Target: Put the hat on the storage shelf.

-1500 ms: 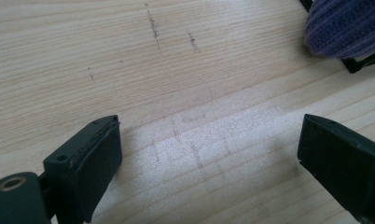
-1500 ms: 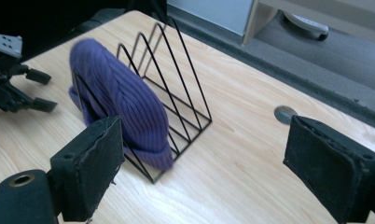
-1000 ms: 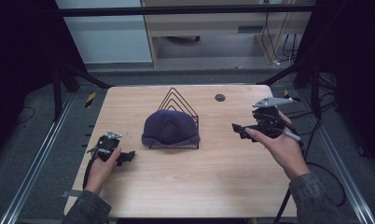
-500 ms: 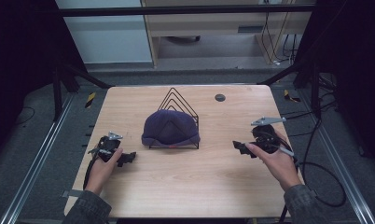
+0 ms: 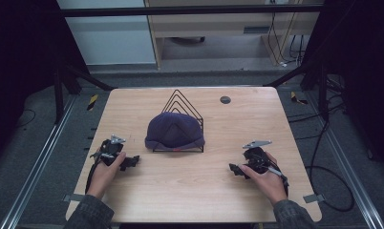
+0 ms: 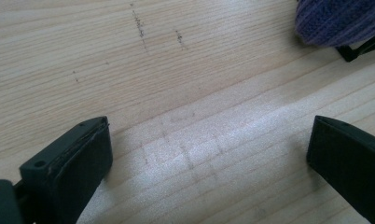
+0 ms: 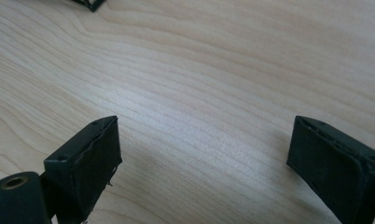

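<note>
With the right tongs (image 5: 236,168) lowered since a second ago to the pale wooden worktop (image 5: 218,191), jaws wide and empty like the left tongs (image 5: 131,161), which had just finished opening, the dark-blue knitted beanie (image 5: 175,130) sat released on the black wire rack (image 5: 184,102) at mid-worktop, so the placing seemed finished.

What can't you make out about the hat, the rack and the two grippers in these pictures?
- Wire rack, high view: the knit hat covers its lower front.
- Hat, left gripper view: cut off by the top edge.
- Rack, right gripper view: a corner, cut by the top edge.
- Small dark disc, high view: too small to identify.
- Left gripper, right gripper: open, nothing between the jaws.
</note>
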Tool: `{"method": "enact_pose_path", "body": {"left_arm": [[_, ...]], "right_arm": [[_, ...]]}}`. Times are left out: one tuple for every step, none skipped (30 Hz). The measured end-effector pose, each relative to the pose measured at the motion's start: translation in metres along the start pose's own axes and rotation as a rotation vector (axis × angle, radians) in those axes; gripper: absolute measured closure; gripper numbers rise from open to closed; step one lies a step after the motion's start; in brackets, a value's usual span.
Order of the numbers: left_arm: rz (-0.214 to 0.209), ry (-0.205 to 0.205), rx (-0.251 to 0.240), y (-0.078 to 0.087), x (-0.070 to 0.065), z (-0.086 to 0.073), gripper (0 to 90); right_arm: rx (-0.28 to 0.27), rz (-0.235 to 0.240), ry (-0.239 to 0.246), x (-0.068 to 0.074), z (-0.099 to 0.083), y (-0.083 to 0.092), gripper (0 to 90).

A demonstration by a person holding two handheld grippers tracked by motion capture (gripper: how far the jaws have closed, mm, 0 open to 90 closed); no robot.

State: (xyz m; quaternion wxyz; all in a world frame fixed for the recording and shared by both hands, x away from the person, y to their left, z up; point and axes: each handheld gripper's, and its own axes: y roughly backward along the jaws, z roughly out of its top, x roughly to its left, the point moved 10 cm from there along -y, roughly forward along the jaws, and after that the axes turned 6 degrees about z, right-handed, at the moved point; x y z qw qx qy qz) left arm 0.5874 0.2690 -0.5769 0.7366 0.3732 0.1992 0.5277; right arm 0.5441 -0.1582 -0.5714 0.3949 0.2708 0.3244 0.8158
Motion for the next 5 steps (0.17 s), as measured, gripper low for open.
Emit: {"method": "enact_pose_path", "body": {"left_arm": [[0.0,0.0,-0.001,0.0,0.0,0.0,0.0],[-0.002,-0.001,0.0,-0.0001,0.0,0.0001,0.0],[-0.002,-0.001,0.0,-0.0001,0.0,0.0001,0.0],[-0.003,-0.002,-0.001,-0.0002,0.0,0.0002,0.0],[-0.004,-0.003,-0.002,-0.0002,0.0,0.0002,0.0]], "right_arm": [[-0.005,0.002,-0.004,0.0001,-0.0014,-0.0018,8.3],[-0.017,-0.017,0.019,-0.0013,-0.0017,-0.0028,8.5],[-0.017,-0.017,0.019,-0.0013,-0.0017,-0.0028,8.5],[-0.013,-0.024,0.03,-0.0006,-0.0023,-0.0032,8.2],[-0.009,-0.029,0.041,-0.0003,-0.0028,-0.0035,7.9]]}}
